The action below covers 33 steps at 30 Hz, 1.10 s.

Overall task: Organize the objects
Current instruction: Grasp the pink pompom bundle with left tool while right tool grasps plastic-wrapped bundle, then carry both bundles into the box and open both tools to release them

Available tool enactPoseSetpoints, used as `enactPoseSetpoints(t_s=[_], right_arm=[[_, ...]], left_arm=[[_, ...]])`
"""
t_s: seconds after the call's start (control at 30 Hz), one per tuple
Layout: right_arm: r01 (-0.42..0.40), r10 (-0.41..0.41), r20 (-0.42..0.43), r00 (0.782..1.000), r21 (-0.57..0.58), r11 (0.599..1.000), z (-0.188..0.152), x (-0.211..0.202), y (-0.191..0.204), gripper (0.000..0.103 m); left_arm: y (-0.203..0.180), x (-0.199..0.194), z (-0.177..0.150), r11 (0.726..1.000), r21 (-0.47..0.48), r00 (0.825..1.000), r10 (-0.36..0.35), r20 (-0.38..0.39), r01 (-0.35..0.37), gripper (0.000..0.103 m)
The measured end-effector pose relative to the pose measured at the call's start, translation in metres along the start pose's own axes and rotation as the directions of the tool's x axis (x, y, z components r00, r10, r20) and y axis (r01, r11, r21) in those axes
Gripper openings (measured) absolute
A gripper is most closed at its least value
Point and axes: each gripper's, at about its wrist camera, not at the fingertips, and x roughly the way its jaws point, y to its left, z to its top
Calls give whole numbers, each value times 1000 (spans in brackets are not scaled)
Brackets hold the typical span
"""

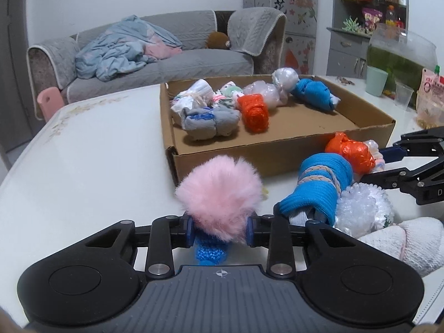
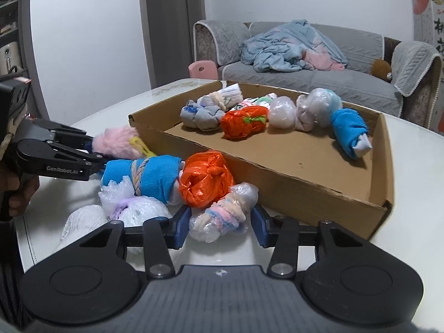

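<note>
Mid-pickup, packing loose bundles into the cardboard box [image 2: 291,191]. Left gripper [image 1: 219,229] clamped on the pink fluffy bundle [image 1: 219,191], down on the white table [image 1: 97,166] just in front of the box. Right gripper [image 2: 220,229] spread wide around the plastic-wrapped pastel bundle [image 2: 222,215], pads not quite touching. Next up, probably: squeezing right, then lifting both over the box wall beside the orange bundle [image 2: 244,122]. Blue bundle [image 2: 149,173] and others left outside.

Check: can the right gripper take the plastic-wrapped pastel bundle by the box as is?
Probably yes: the right gripper is open and straddles the pastel bundle. The orange bag bundle touches its far side, outside the fingers' path.
</note>
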Motion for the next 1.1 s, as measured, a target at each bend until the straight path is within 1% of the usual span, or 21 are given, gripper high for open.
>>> enactPoseSetpoints(t_s=[0.23, 0.3, 0.5, 0.67, 0.8, 0.9, 1.0, 1.1], right_arm=[[36, -37, 26, 999, 9, 999, -7, -28, -14, 43], [48, -49, 36, 998, 9, 999, -6, -36, -19, 43], [90, -88, 64, 994, -32, 995, 9, -55, -33, 43], [127, -118, 91, 989, -96, 987, 32, -69, -47, 43], [133, -116, 107, 987, -171, 976, 53, -73, -57, 43], [129, -108, 105, 989, -224, 966, 69, -69, -62, 43], [121, -99, 92, 991, -275, 954, 83, -58, -64, 43], [103, -85, 72, 994, -319, 942, 96, -44, -64, 43]], left_arm=[[9, -28, 1, 999, -32, 999, 1, 41, 1, 39], [10, -36, 5, 1000, -28, 998, 4, 55, -3, 39], [13, -64, 33, 1000, 3, 991, -1, 131, 1, 39], [10, -74, 61, 998, 59, 985, -7, 174, -3, 39], [1, -73, 85, 991, 135, 980, -50, 192, 24, 39], [-11, -67, 105, 977, 210, 977, -88, 192, 47, 39], [-24, -51, 123, 960, 268, 977, -131, 166, 83, 39], [-41, -27, 139, 944, 303, 977, -177, 120, 134, 39]])
